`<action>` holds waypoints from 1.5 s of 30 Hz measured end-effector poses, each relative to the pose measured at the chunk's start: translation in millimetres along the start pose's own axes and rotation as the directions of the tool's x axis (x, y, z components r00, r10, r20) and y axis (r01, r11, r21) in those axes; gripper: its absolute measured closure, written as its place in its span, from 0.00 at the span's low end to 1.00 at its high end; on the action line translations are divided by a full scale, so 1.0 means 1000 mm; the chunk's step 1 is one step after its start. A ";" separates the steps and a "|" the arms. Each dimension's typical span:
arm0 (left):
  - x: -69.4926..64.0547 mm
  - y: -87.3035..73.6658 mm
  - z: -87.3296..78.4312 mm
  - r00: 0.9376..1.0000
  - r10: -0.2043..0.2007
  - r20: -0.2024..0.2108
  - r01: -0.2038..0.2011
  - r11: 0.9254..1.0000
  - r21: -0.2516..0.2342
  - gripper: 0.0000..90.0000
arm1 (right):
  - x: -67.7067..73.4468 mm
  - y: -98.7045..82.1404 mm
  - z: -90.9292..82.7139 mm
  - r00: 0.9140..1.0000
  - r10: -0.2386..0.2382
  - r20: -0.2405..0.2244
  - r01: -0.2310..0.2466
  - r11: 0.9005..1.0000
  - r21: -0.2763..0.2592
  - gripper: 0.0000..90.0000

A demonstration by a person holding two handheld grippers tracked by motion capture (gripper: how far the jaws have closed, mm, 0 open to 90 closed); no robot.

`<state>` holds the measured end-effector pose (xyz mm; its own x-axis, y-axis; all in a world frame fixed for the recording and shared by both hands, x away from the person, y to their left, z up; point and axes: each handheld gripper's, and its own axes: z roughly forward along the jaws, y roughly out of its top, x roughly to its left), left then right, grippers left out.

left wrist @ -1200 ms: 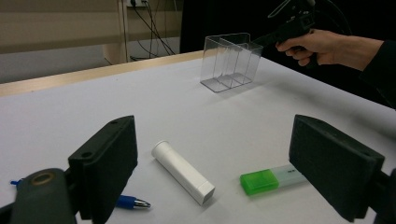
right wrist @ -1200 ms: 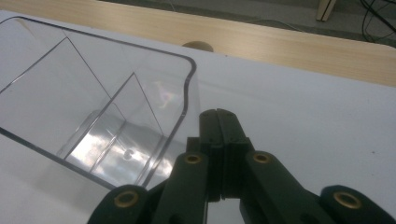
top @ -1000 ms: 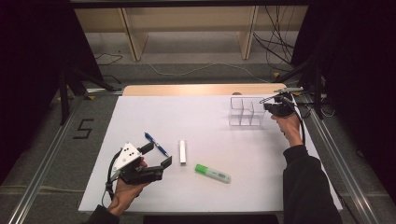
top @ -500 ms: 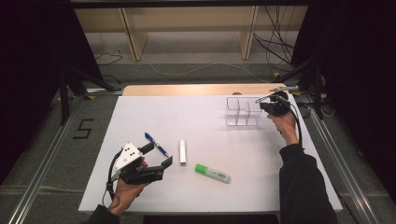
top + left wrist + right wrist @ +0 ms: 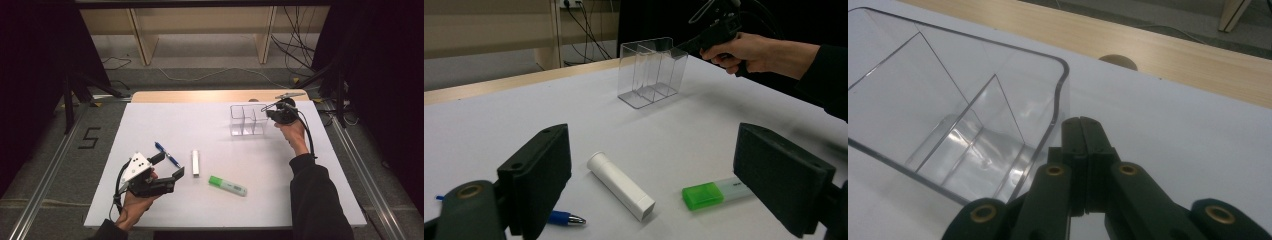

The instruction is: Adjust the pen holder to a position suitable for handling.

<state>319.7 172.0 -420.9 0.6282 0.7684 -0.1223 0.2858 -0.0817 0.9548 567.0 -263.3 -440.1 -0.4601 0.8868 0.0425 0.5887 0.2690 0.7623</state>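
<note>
A clear divided organizer (image 5: 247, 120) (image 5: 651, 70) (image 5: 948, 115) stands upright at the back right of the white table (image 5: 320, 200). My right gripper (image 5: 268, 113) (image 5: 1082, 122) is shut with nothing between its jaws, its tip against the outside of the organizer's right wall. My left gripper (image 5: 170, 165) (image 5: 659, 172) hovers open near the front left. Ahead of it lie a blue pen (image 5: 167, 154) (image 5: 564, 218), a white capped tube (image 5: 195, 162) (image 5: 621, 185) and a green highlighter (image 5: 228, 185) (image 5: 711, 192).
A wooden strip (image 5: 200, 96) runs along the table's far edge, with a small round disc (image 5: 1118, 61) set in it. Wooden shelf legs (image 5: 141, 37) and cables lie on the floor beyond. Metal rails (image 5: 45, 195) flank the table.
The right gripper has moved left along the back of the table, and the clear organizer has slid left with it. The left gripper has stayed put.
</note>
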 end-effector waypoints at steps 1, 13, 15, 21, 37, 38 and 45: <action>0.000 0.000 0.000 1.000 0.003 0.001 -0.003 1.000 0.000 0.17 | 0.001 0.000 0.001 1.000 -0.003 -0.005 0.003 1.000 -0.001 1.00; 0.000 0.000 0.000 1.000 -0.002 0.002 0.002 1.000 -0.001 0.17 | 0.023 0.002 0.004 0.999 -0.020 -0.033 0.020 1.000 0.001 1.00; 0.000 0.000 0.000 1.000 0.001 0.001 -0.001 1.000 -0.001 0.17 | 0.027 0.002 0.004 0.999 -0.025 -0.040 0.025 1.000 0.000 1.00; 0.001 0.000 0.000 1.000 -0.003 0.000 0.003 1.000 0.000 0.17 | 0.038 0.002 0.004 0.997 -0.048 -0.061 0.048 0.999 0.001 1.00; 0.001 0.000 0.000 1.000 -0.005 -0.002 0.005 1.000 0.000 0.17 | 0.055 -0.002 -0.002 0.993 -0.064 -0.095 0.064 0.998 0.001 1.00; 0.000 0.001 0.000 1.000 -0.009 -0.002 0.009 1.000 -0.003 0.17 | 0.057 -0.002 -0.003 0.993 -0.063 -0.099 0.063 0.998 0.001 1.00; 0.000 0.000 0.000 1.000 0.001 -0.001 -0.001 1.000 0.002 0.17 | 0.062 -0.007 -0.004 0.992 -0.070 -0.108 0.070 0.998 -0.006 1.00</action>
<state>320.1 172.0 -420.7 0.6275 0.7691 -0.1215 0.2868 -0.0832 0.9544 531.7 -211.5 -440.6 -0.5695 0.8200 0.0584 0.5514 0.3283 0.7669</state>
